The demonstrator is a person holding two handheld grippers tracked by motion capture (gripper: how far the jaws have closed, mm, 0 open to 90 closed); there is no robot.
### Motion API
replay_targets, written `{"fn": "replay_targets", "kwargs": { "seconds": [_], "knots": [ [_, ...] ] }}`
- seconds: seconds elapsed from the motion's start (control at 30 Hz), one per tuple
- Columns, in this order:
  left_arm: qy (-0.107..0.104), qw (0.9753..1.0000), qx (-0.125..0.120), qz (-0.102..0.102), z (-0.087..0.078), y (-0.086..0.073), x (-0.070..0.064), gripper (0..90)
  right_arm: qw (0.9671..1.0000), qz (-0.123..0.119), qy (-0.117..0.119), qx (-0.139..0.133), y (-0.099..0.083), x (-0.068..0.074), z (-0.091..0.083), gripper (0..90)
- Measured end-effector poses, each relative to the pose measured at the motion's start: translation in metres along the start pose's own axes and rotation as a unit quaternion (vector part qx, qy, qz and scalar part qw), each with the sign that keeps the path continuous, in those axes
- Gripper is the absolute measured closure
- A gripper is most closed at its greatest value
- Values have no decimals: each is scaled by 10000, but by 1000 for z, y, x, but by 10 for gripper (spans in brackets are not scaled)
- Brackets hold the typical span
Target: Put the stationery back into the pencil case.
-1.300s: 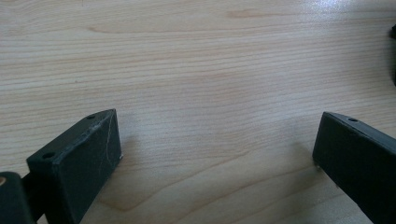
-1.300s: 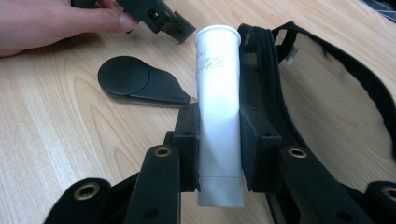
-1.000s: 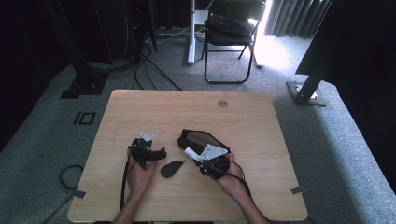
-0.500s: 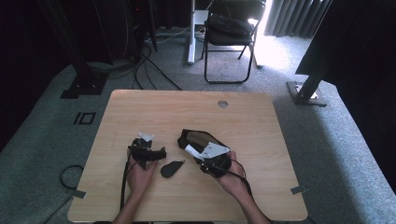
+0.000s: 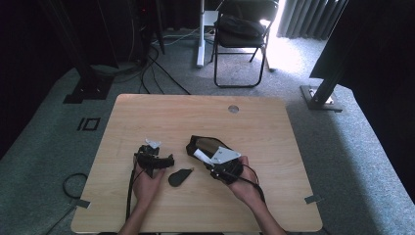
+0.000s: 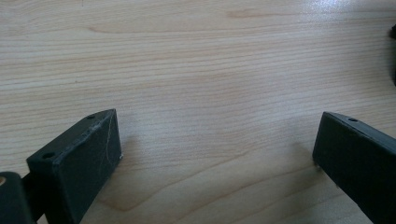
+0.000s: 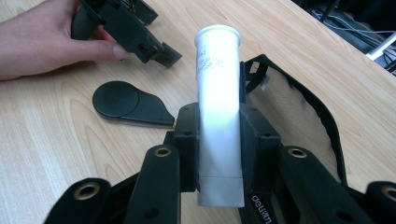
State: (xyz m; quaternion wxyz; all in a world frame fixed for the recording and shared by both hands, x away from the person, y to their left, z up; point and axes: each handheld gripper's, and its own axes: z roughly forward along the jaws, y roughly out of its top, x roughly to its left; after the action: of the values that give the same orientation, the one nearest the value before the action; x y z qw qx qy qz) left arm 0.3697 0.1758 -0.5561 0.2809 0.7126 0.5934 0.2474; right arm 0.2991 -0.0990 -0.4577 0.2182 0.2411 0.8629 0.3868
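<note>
White tube pinched in my right gripper, left gripper empty over the wood

In the high view both my forearms enter from the bottom edge and meet the table (image 5: 274, 122) in the lower middle of the frame. My left hand (image 5: 147, 178) lies flat and low, with the left gripper (image 5: 155, 159) pointing toward the right of the frame. In the left gripper view its two jaws stand wide apart at the lower left and lower right corners, with bare wood grain between them and nothing held.

My right hand (image 5: 242, 183) sits a little right of the centre, and the right gripper (image 5: 215, 159) is turned toward the upper left of the frame. In the right gripper view its jaws press from both sides on one white tube (image 7: 217, 107), which stands straight up the middle of the frame with its flared end at the top. The gripper is over an open black pouch (image 5: 203, 145); its dark rim curves along the right side of the right gripper view.

I count one tube, one pouch and one flat black drop-shaped piece (image 5: 180, 176), which lies on the wood between my two hands, near the left gripper but not touching it. In the right gripper view this piece is in the left centre, just beside the jaws
</note>
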Motion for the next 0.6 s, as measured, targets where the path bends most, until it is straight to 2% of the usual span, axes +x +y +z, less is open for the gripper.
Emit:
{"fn": "replay_targets", "kwargs": {
  "seconds": [0.6],
  "knots": [
    [0,10000,0,3,0,0,0,13,10000,63,-36,-44,4,-9,0,709]
  ]
}}
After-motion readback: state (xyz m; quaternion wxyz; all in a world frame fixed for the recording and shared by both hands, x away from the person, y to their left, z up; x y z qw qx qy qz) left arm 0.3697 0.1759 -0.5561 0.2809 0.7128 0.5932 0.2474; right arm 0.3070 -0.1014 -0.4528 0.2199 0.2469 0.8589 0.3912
